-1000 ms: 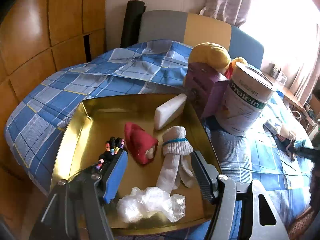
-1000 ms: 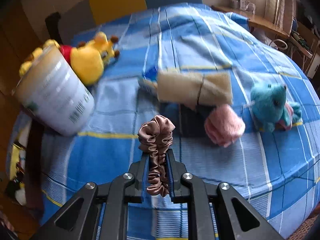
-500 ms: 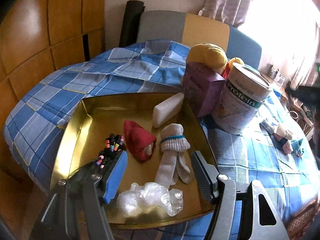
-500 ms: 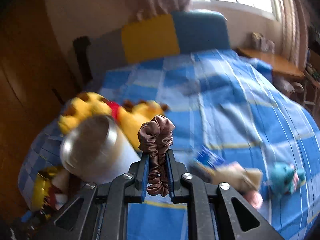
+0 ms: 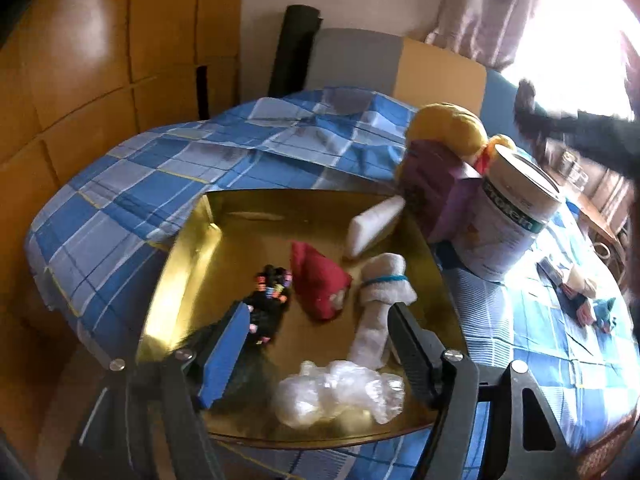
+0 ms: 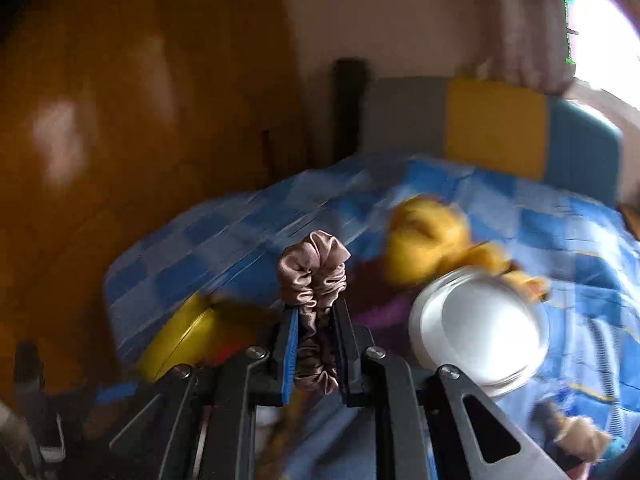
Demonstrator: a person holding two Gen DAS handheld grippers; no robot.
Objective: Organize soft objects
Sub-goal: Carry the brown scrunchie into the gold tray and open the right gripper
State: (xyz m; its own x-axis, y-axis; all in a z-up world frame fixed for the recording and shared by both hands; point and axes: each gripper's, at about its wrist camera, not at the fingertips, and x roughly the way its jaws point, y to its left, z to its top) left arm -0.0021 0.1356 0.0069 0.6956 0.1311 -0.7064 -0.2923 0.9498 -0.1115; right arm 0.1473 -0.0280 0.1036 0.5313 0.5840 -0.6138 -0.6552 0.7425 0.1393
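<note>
A gold tray lies on the blue checked bed. It holds a red cloth, a white rolled sock, a white sponge, a black beaded hair tie and crumpled clear plastic. My left gripper is open above the tray's near side. My right gripper is shut on a brown satin scrunchie, held in the air; the tray's edge shows below left. The right gripper appears blurred at the upper right of the left wrist view.
A protein can, a purple box and a yellow plush toy stand right of the tray. Small rolled cloths and a teal toy lie further right. Wooden wall panels are at left.
My right gripper has lifted and swung left with the scrunchie, from over the bed's right side toward the can and tray. The left gripper has pulled back slightly and stays open.
</note>
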